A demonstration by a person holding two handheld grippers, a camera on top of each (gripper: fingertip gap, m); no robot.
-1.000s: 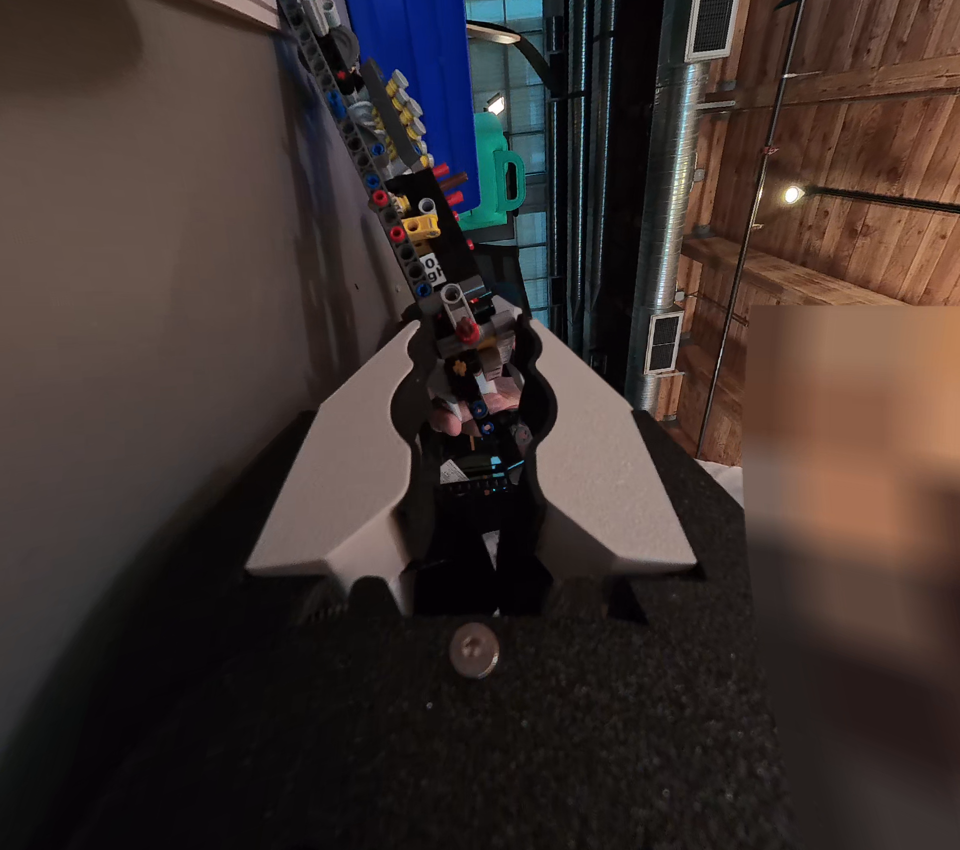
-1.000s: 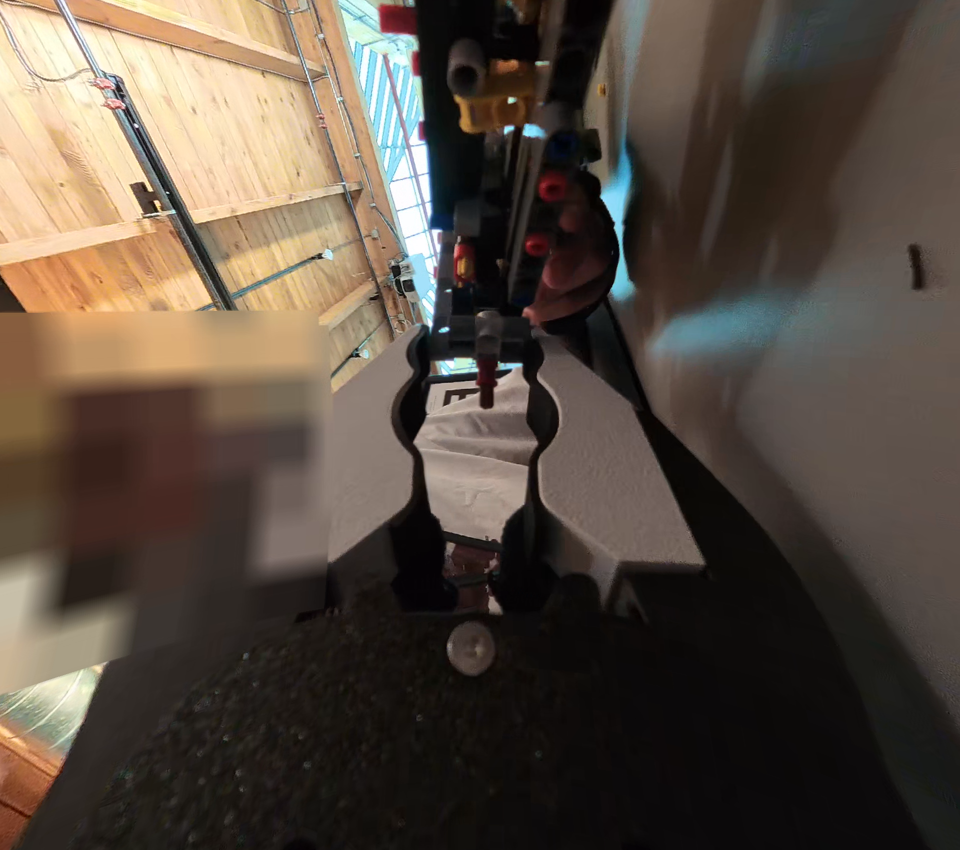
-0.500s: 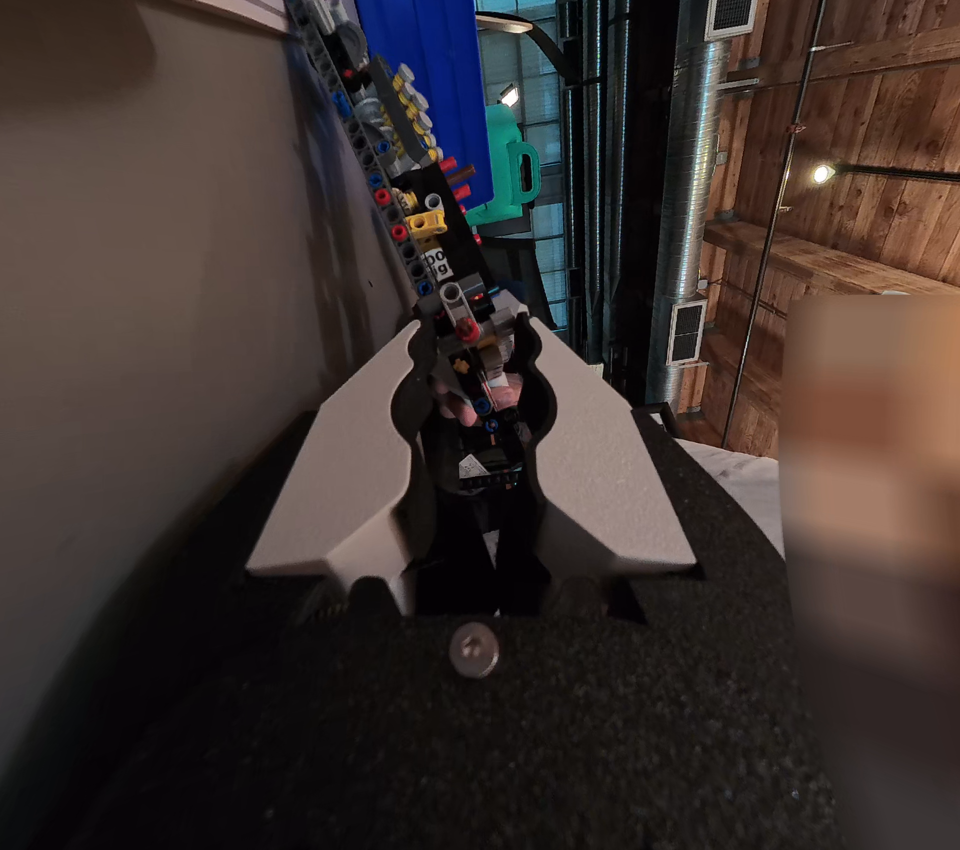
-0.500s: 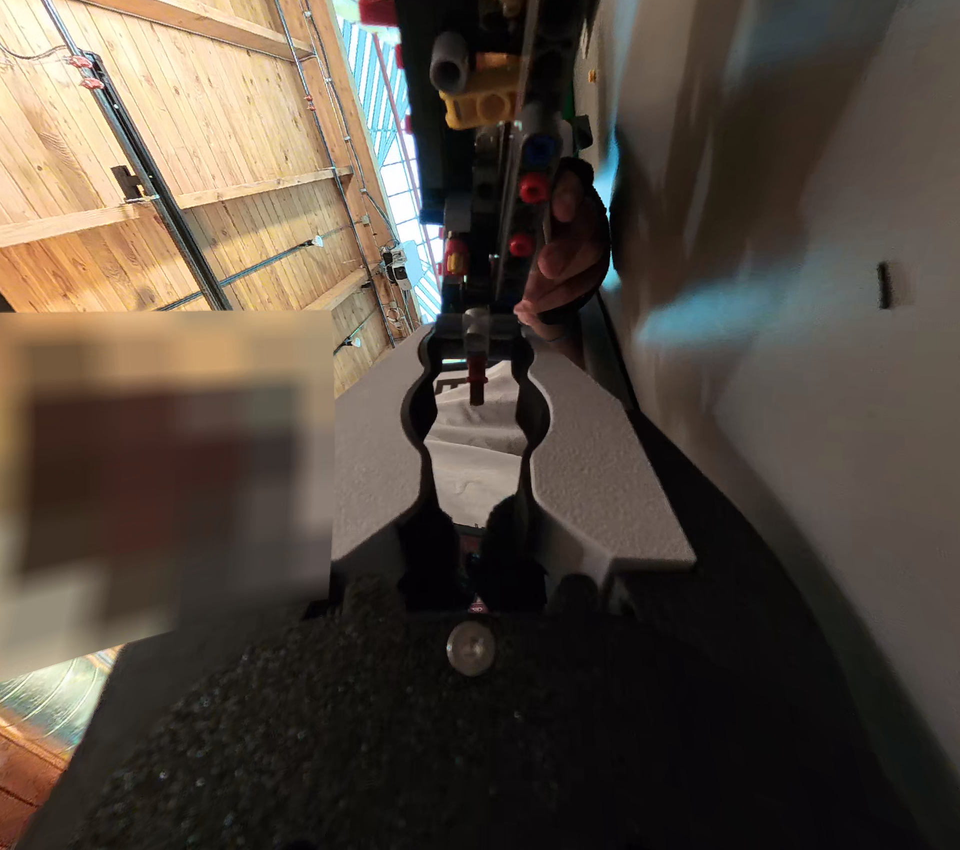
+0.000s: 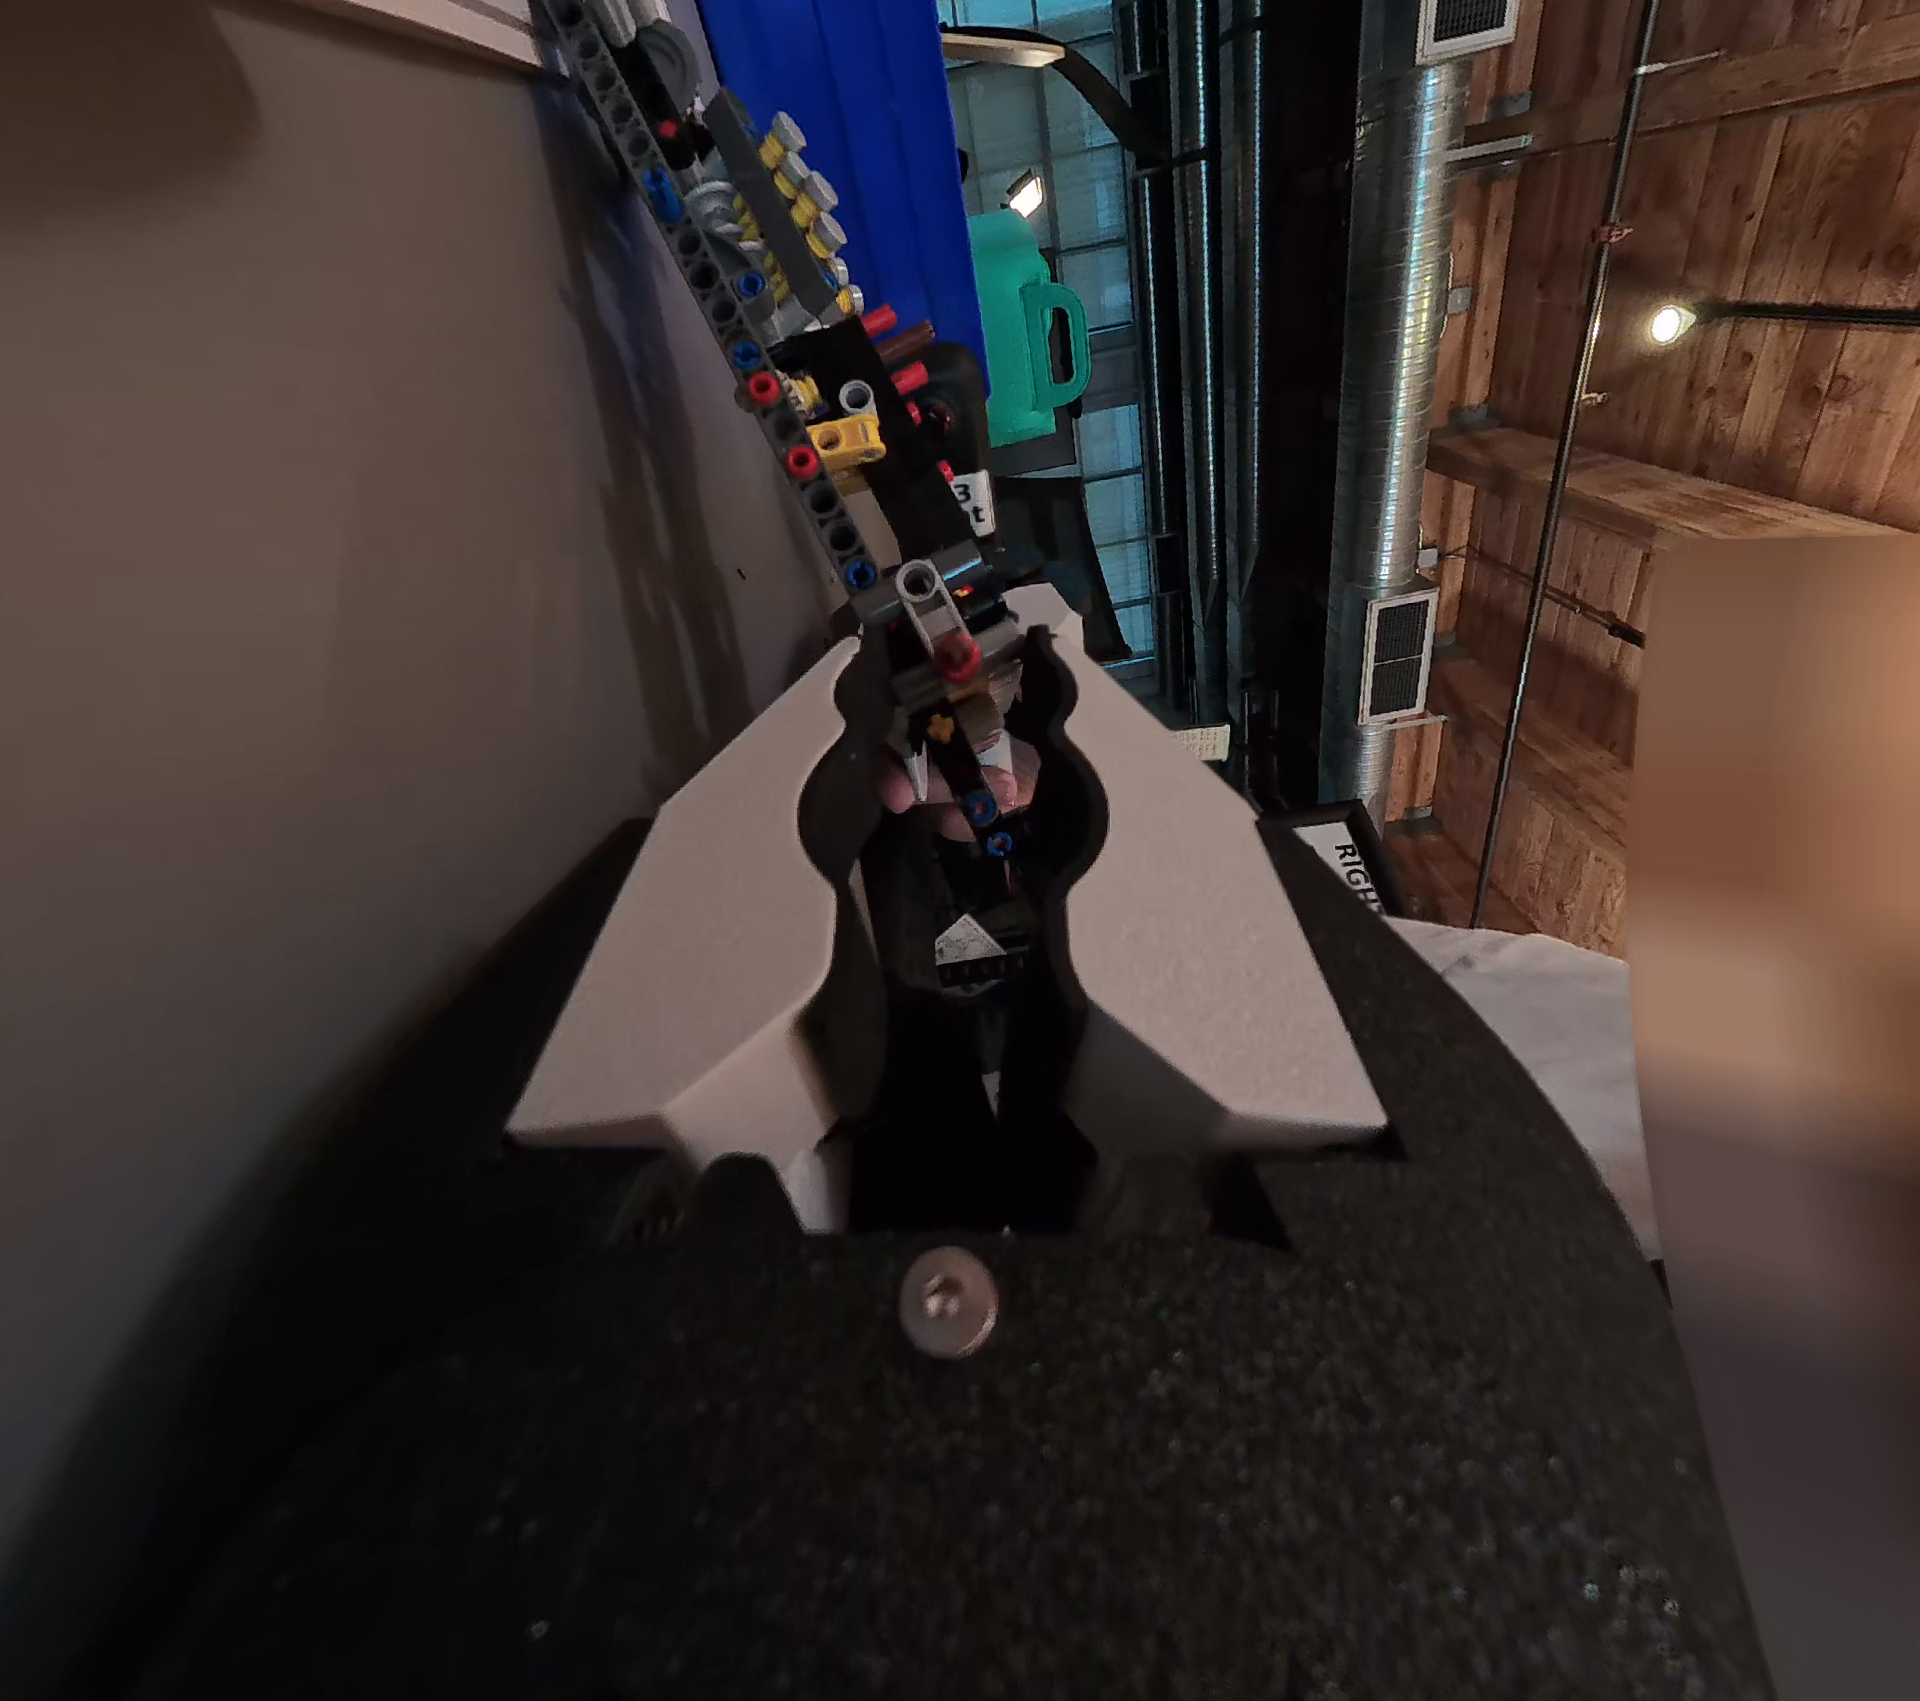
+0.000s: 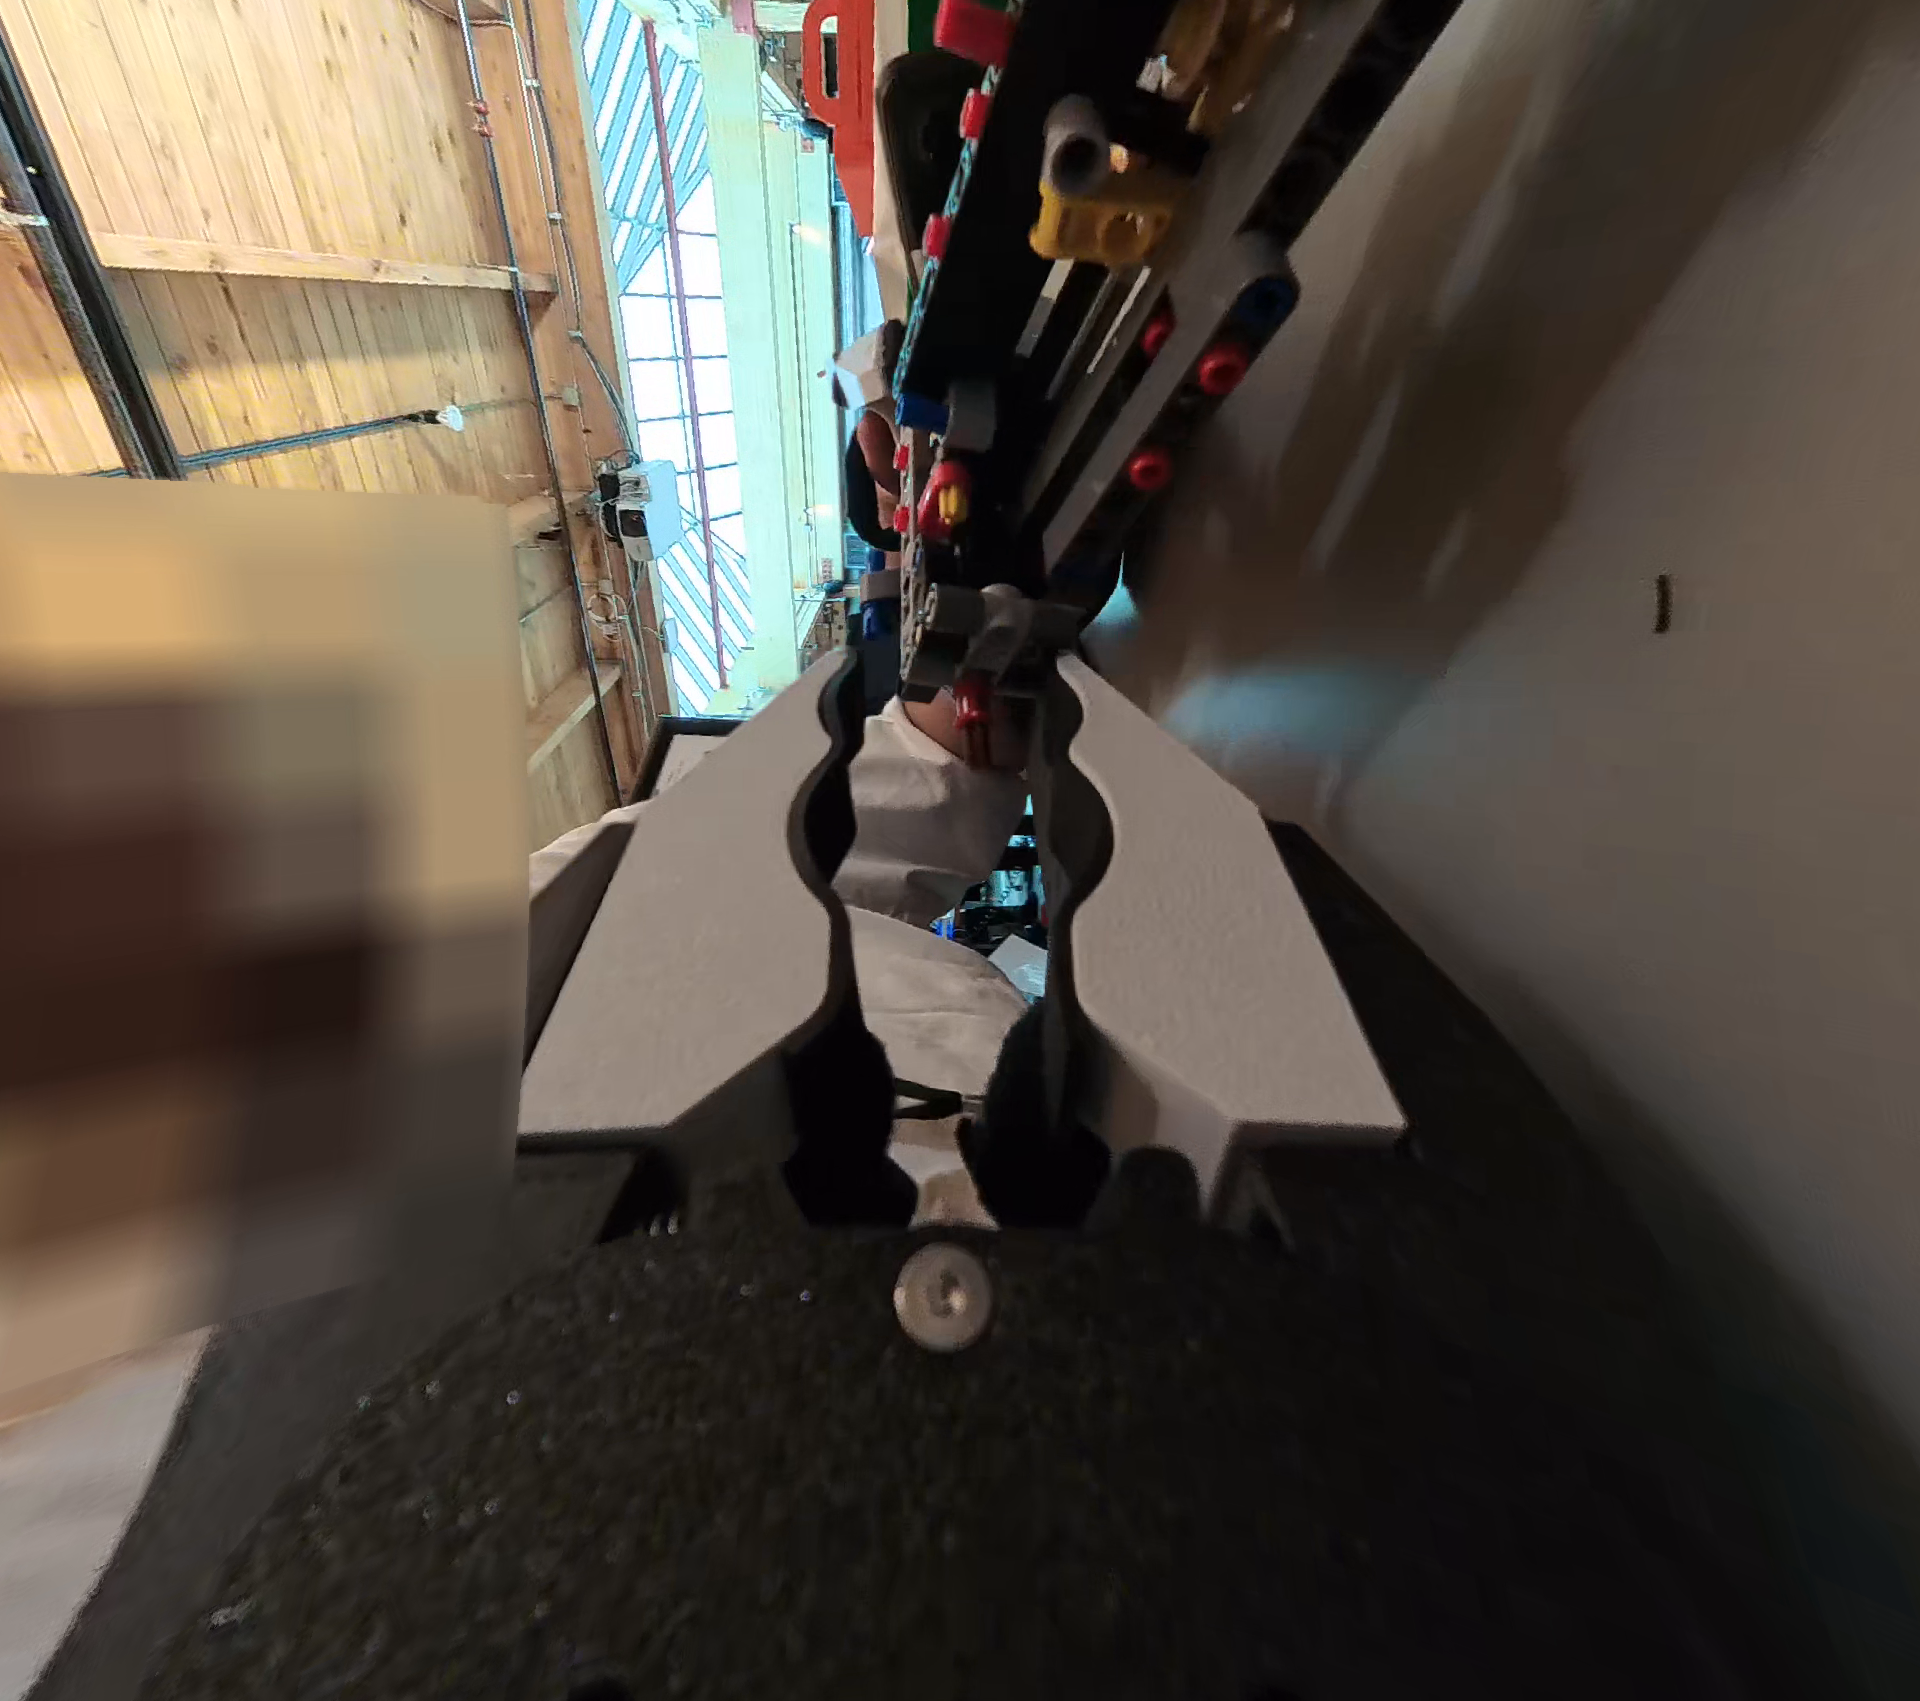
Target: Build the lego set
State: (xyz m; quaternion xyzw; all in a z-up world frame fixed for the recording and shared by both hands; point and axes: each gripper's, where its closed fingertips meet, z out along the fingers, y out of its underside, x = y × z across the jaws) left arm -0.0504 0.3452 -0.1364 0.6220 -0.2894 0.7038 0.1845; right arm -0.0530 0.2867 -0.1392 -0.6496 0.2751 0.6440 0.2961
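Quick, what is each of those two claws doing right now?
Left gripper: shut on the lego model.
Right gripper: shut on the same model, at a grey piece with a red pin.

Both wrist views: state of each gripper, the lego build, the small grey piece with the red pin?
Left gripper: shut on lego build.
Right gripper: shut on grey piece.
Lego build: part-built, tilted, held off the table.
Grey piece: at the build's near end; whether seated, cannot tell.
Red pin: sticks out of the grey piece.
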